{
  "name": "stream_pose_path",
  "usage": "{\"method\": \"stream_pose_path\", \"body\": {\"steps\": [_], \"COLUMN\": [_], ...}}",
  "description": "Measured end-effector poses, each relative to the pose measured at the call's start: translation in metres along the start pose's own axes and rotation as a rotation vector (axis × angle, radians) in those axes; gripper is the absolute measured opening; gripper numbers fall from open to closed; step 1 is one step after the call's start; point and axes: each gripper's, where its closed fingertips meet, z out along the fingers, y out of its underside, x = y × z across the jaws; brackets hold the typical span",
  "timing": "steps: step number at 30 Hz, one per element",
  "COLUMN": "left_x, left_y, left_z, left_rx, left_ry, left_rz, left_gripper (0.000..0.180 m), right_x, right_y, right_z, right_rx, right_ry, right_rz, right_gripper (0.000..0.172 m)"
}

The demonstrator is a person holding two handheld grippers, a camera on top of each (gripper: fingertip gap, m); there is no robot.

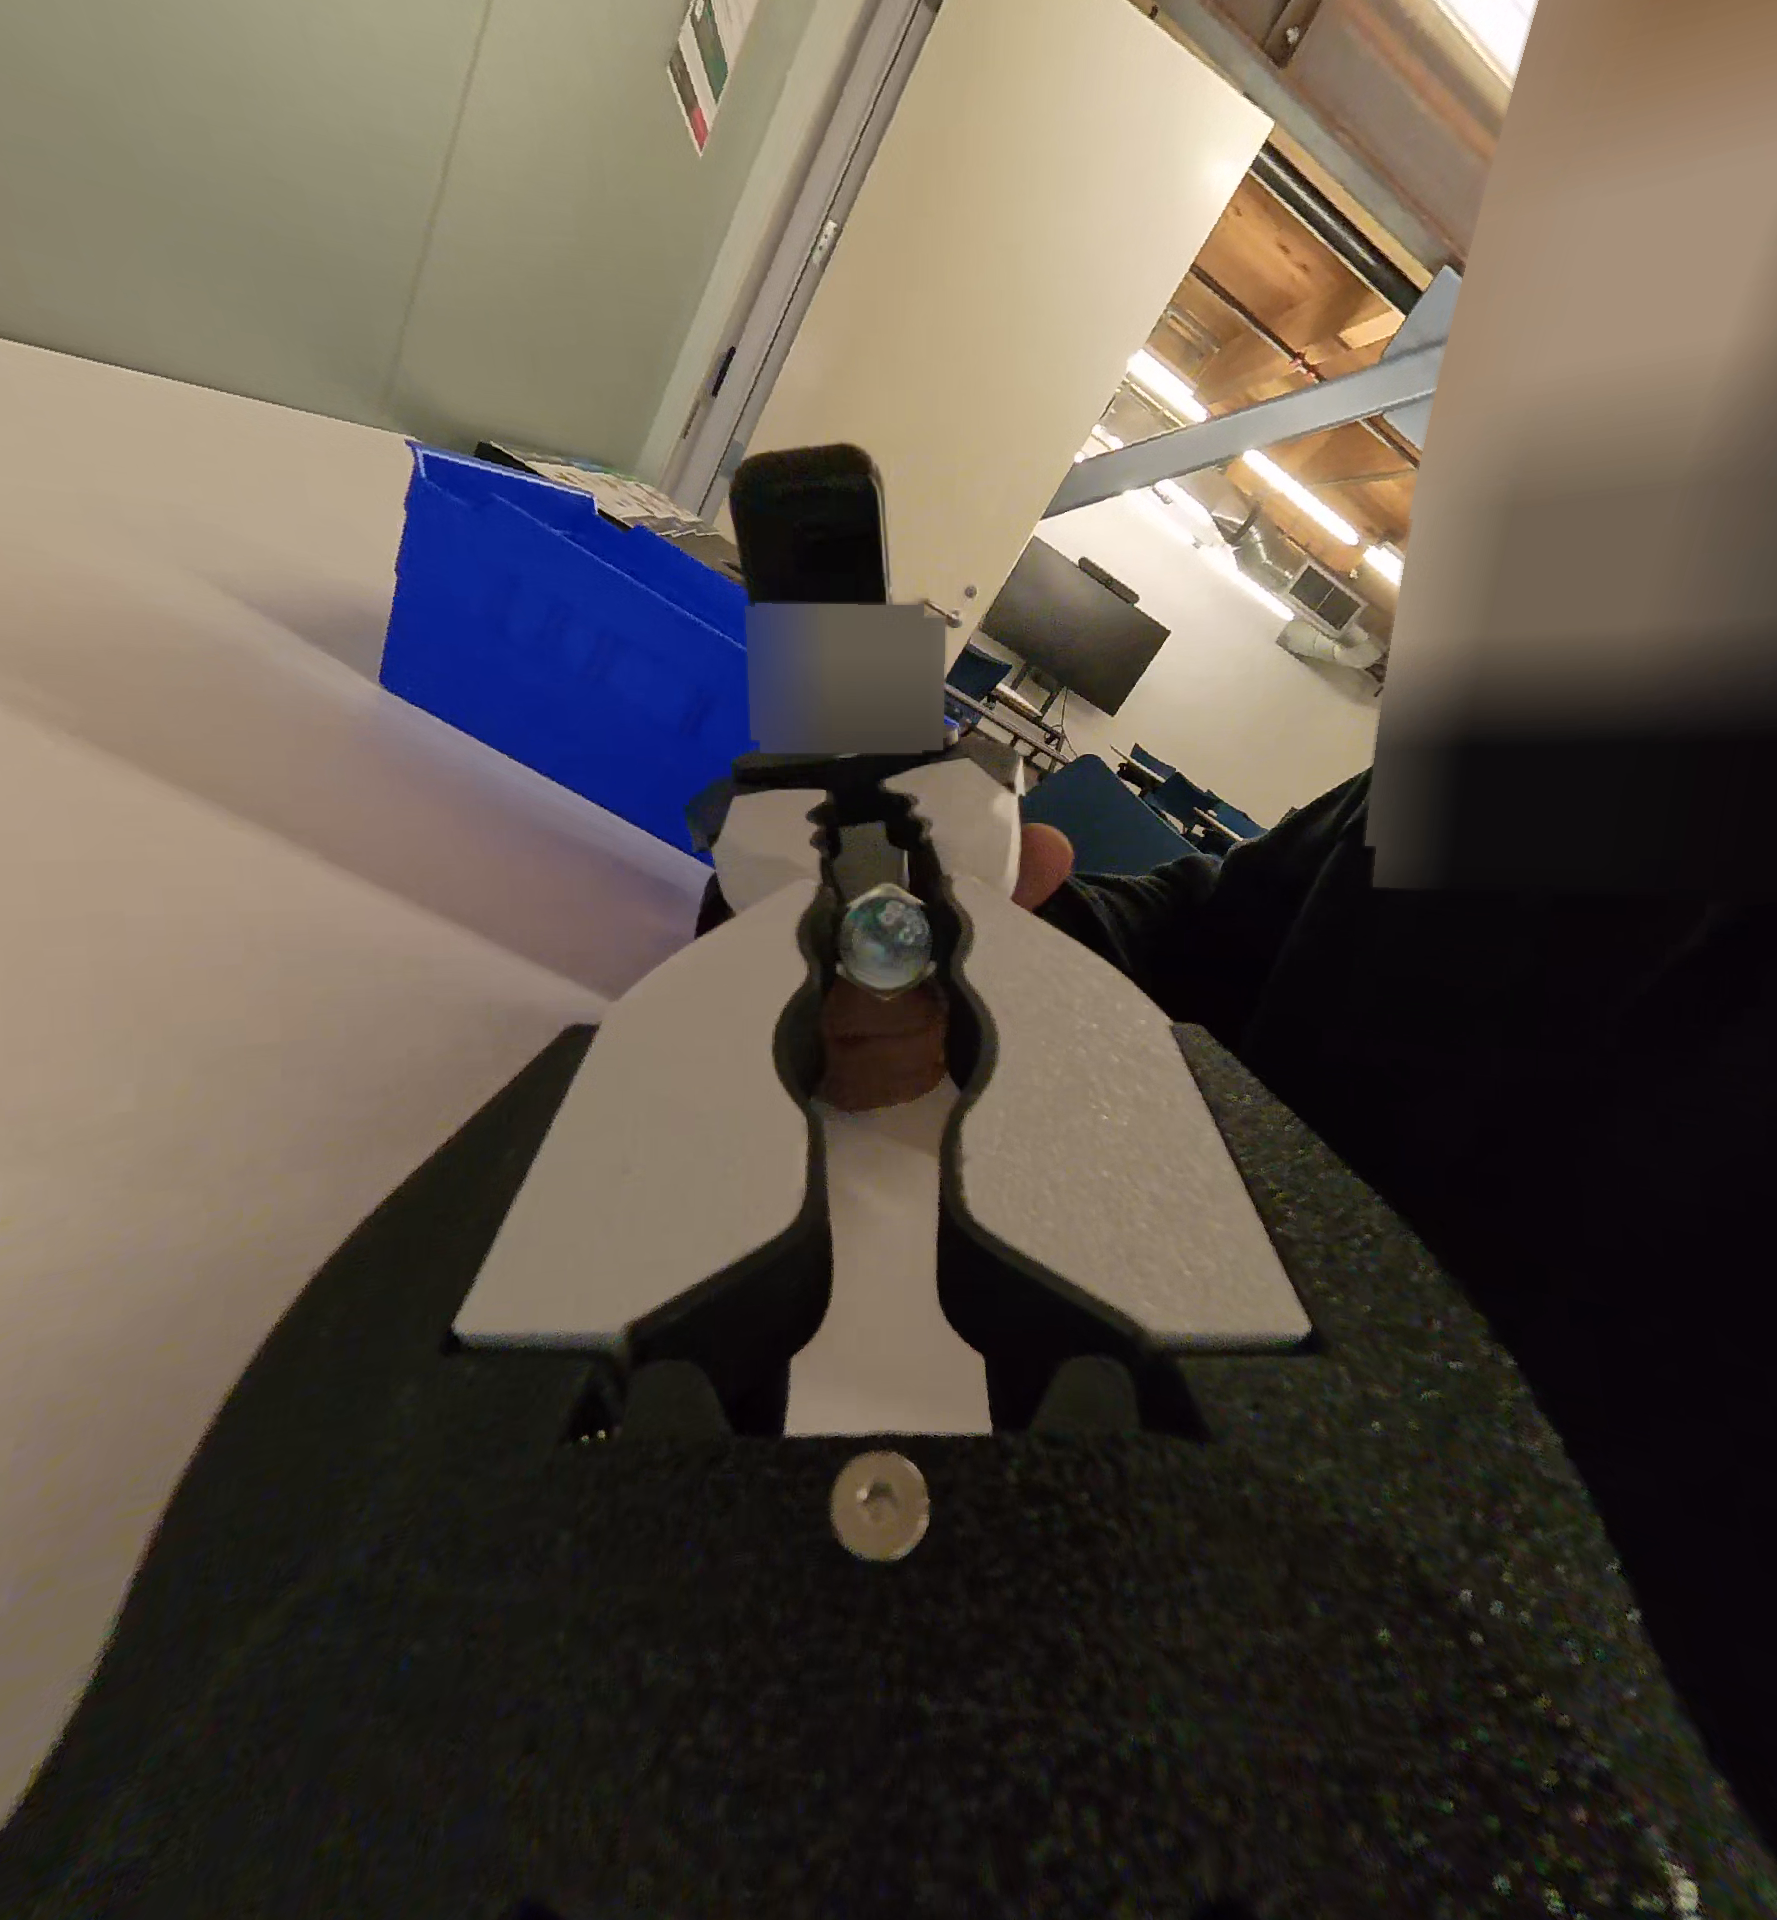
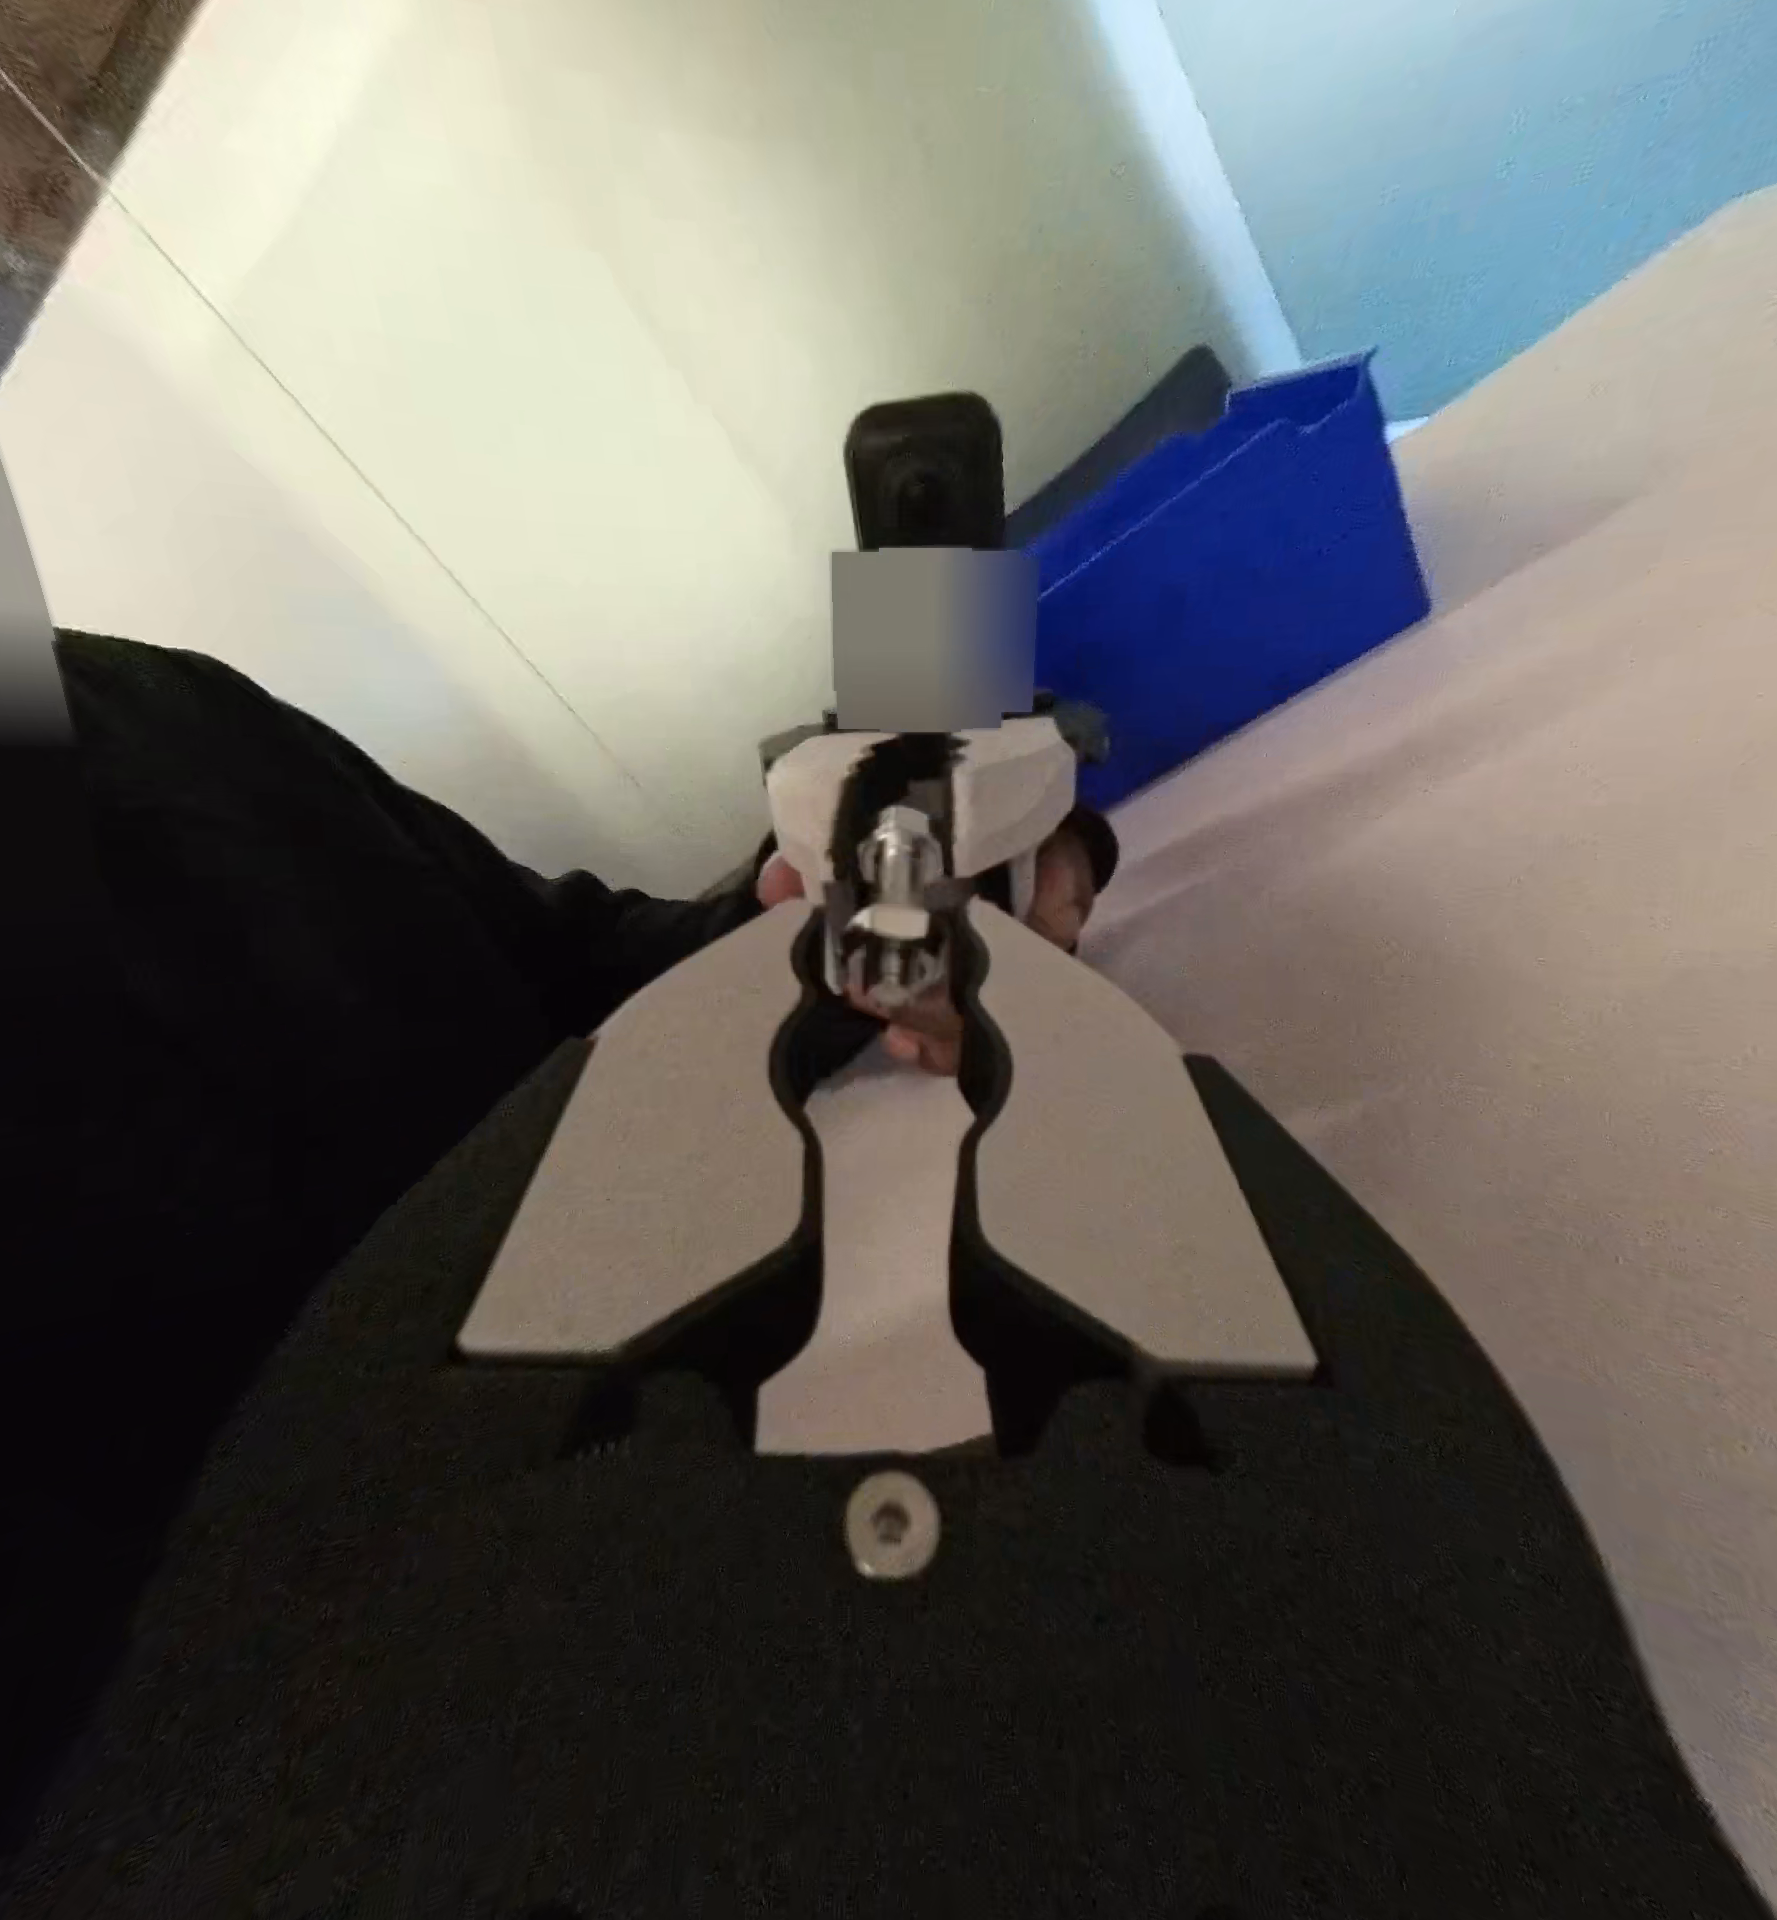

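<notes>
The two grippers face each other, nose to nose, above a white table (image 1: 188, 831). My left gripper (image 1: 879, 914) is shut on the hex head of a silver bolt (image 1: 882, 940), seen end-on between its pads. In the right wrist view the bolt's shaft (image 2: 896, 868) runs from the left gripper (image 2: 899, 821) towards me, with a silver nut (image 2: 889, 920) on it. My right gripper (image 2: 889, 935) stands around that nut, and thin dark gaps show beside the nut. This view is blurred. The right gripper also shows in the left wrist view (image 1: 866, 831), just beyond the bolt head.
A blue bin (image 1: 551, 644) stands on the table behind the grippers; it also shows in the right wrist view (image 2: 1237, 582). A person's dark sleeve (image 1: 1486, 1039) and hand (image 2: 925, 1039) are close by. A dark monitor (image 1: 1076, 629) and chairs are far back. Less than 4 cm separates the two grippers' tips.
</notes>
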Motion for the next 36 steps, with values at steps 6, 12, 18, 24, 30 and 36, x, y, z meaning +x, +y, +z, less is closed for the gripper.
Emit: {"method": "stream_pose_path", "body": {"steps": [6, 12, 18, 24, 30, 36], "left_x": [-0.006, -0.009, -0.01, -0.009, -0.011, -0.011], "left_y": [-0.004, -0.003, -0.002, -0.006, -0.03, -0.028], "left_z": [-0.003, -0.002, -0.001, -0.002, -0.014, -0.014], "left_rx": [0.028, 0.031, 0.026, 0.051, 0.213, 0.209], "left_ry": [-0.028, -0.052, -0.052, -0.027, -0.002, 0.032], "left_rz": [-0.039, -0.05, -0.067, -0.082, -0.072, -0.101], "left_gripper": [0.017, 0.017, 0.017, 0.022, 0.035, 0.031], "right_x": [0.016, 0.02, 0.019, 0.016, 0.004, -0.039], "right_y": [0.0, 0.0, 0.0, -0.006, -0.037, -0.123], "right_z": [0.0, 0.001, 0.002, 0.0, -0.014, -0.089], "right_rx": [-0.043, -0.095, -0.107, -0.099, -0.021, 0.103], "right_ry": [0.33, 0.554, 0.618, 0.601, 0.698, 0.999], "right_rz": [-0.605, -1.05, -1.168, -1.03, -1.02, -1.11], "right_gripper": [0.045, 0.043, 0.021, 0.018, 0.018, 0.018]}}
